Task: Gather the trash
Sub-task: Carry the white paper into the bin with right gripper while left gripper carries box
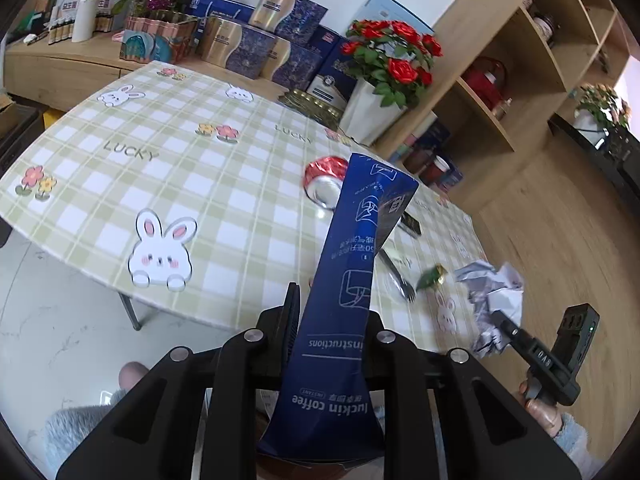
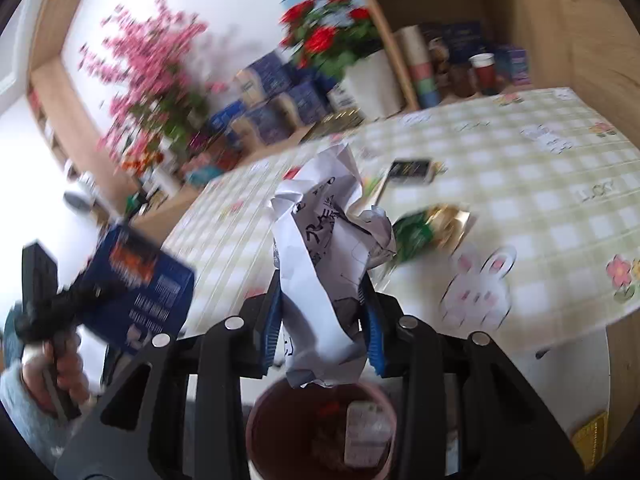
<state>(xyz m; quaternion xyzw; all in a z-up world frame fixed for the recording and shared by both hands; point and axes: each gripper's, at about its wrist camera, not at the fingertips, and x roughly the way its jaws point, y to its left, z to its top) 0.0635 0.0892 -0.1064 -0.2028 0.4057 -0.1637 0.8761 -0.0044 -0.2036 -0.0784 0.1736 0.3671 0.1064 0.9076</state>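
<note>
My left gripper point(image 1: 334, 312) is shut on a flattened blue Luckin coffee box point(image 1: 352, 280), held off the table's near edge; the box also shows in the right wrist view point(image 2: 140, 284). My right gripper point(image 2: 322, 308) is shut on a crumpled white paper ball point(image 2: 320, 248), also visible in the left wrist view point(image 1: 496, 296), above a round maroon trash bin point(image 2: 320, 432) with trash inside. On the checked tablecloth point(image 1: 180, 184) lie a crushed red can point(image 1: 326, 180), a green and gold wrapper point(image 2: 432, 228) and a fork point(image 1: 396, 276).
A dark phone-like item point(image 2: 412, 170) lies further back on the table. Gift boxes point(image 1: 256, 48), a pot of red roses point(image 1: 384, 92) and pink flowers point(image 2: 152, 80) stand behind. Wooden shelves point(image 1: 520, 60) are to the right.
</note>
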